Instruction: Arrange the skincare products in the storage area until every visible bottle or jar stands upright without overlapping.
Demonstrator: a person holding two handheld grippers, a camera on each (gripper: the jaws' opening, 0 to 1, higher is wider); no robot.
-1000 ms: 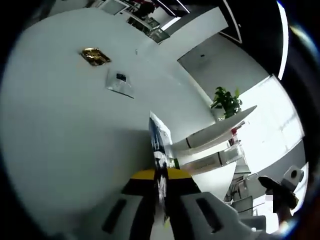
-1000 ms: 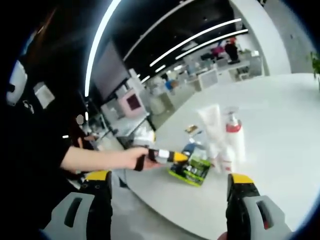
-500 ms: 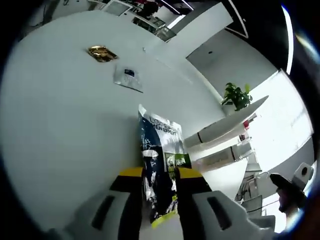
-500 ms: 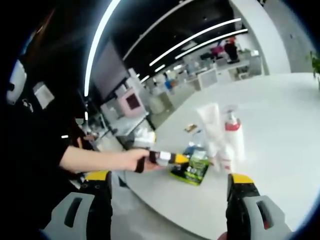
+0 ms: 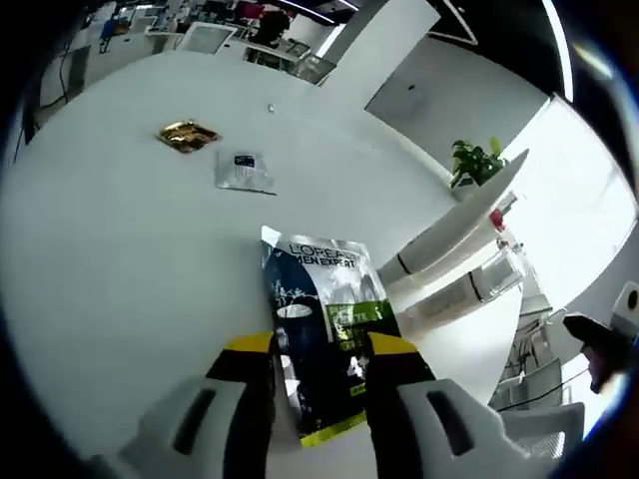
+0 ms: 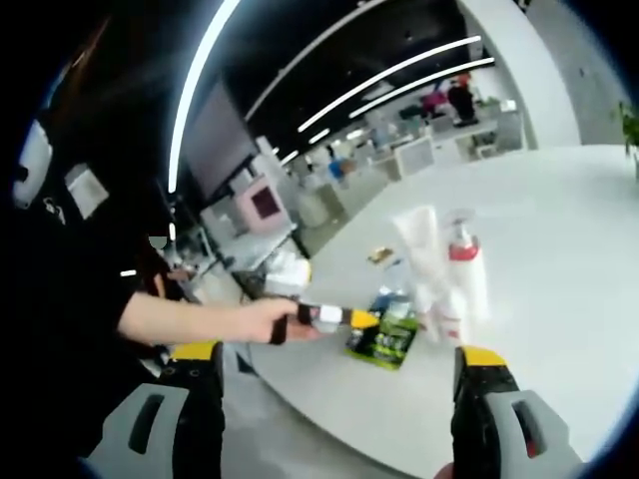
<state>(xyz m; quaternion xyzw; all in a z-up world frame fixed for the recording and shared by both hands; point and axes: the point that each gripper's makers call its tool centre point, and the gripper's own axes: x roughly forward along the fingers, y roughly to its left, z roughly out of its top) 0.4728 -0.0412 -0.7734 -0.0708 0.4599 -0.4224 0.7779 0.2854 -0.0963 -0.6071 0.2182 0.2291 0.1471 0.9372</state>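
The left gripper [image 5: 319, 374] is pinching a dark sachet [image 5: 324, 324] over the white table [image 5: 120, 259], its jaws closed on it; the right gripper [image 6: 339, 384] is hanging wide open, holding nothing

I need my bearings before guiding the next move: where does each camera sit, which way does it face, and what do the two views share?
Left gripper view: rides the left gripper, looking along its jaws, shut on a dark sachet, across the white table toward a gold packet and a silver packet.
Right gripper view: rides the right gripper, jaws apart, facing the table edge from off to the side; the person's hand and forearm hold out the left gripper there.
Shared: the sachet, the left gripper, the table.
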